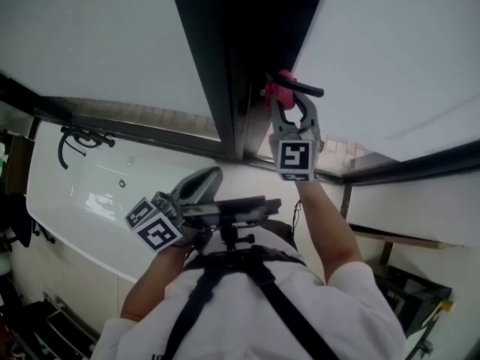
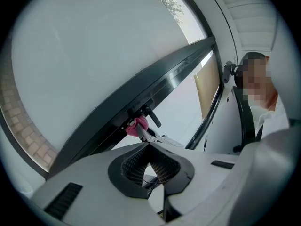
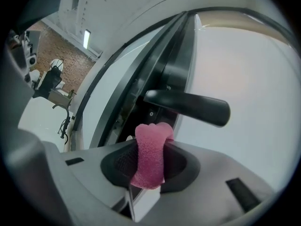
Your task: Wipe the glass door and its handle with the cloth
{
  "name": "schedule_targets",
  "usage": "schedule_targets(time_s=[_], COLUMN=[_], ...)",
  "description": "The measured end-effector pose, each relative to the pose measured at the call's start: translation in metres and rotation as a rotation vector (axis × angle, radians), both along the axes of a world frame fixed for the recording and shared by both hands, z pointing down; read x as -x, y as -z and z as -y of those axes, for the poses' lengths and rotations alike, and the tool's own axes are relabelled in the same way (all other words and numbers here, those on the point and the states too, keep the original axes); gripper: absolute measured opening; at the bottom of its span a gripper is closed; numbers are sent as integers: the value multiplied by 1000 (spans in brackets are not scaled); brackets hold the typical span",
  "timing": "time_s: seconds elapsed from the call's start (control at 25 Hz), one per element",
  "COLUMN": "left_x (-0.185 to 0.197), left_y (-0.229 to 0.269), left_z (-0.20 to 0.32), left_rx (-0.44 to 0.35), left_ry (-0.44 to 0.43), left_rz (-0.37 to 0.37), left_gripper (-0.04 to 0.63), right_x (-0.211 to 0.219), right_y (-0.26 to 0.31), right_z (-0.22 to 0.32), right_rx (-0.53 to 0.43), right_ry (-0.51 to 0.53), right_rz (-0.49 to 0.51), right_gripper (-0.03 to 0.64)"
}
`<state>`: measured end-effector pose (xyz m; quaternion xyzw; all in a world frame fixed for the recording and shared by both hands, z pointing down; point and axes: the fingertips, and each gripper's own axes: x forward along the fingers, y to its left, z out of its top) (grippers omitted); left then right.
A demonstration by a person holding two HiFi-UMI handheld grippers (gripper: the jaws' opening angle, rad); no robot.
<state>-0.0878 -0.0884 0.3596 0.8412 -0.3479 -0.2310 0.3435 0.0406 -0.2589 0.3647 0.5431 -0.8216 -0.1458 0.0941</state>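
The pink cloth (image 3: 151,161) is pinched between the jaws of my right gripper (image 3: 151,144), its folded tip sticking out just under the black lever handle (image 3: 188,106). In the head view the right gripper (image 1: 285,92) holds the cloth (image 1: 274,90) against the dark door frame (image 1: 236,66), beside the handle (image 1: 306,89). The frosted glass pane (image 1: 390,51) lies to the right of it. My left gripper (image 1: 204,182) hangs back near the chest, shut with nothing in it. From the left gripper (image 2: 146,143) view, the cloth (image 2: 136,126) and handle (image 2: 152,116) show ahead.
A second pale pane (image 1: 90,36) lies left of the frame. Below it is a white panel with black hooks (image 1: 81,137). A dark shelf frame (image 1: 397,242) stands at the right. The person's torso with black harness straps (image 2: 244,121) fills the left gripper view's right side.
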Motion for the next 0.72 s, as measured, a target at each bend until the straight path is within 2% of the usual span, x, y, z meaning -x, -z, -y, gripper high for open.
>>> schedule_targets(time_s=[0.12, 0.28, 0.44, 0.72], left_x=[2, -1, -9, -8], left_y=[-3, -3, -4, -2], left_z=[-1, -1, 0, -2], left_rx=[10, 13, 15, 12], left_ry=[7, 12, 12, 23], left_rz=[0, -2, 4, 9], left_gripper=[-8, -8, -8, -8], right_x=[0, 0, -4, 0], right_y=[-10, -22, -38, -77], right_z=[0, 1, 2, 3], right_rx=[-8, -13, 2, 100], right_ry=[1, 28, 37, 52], right_rz=[-36, -141, -148, -171], right_gripper=[103, 103, 103, 103])
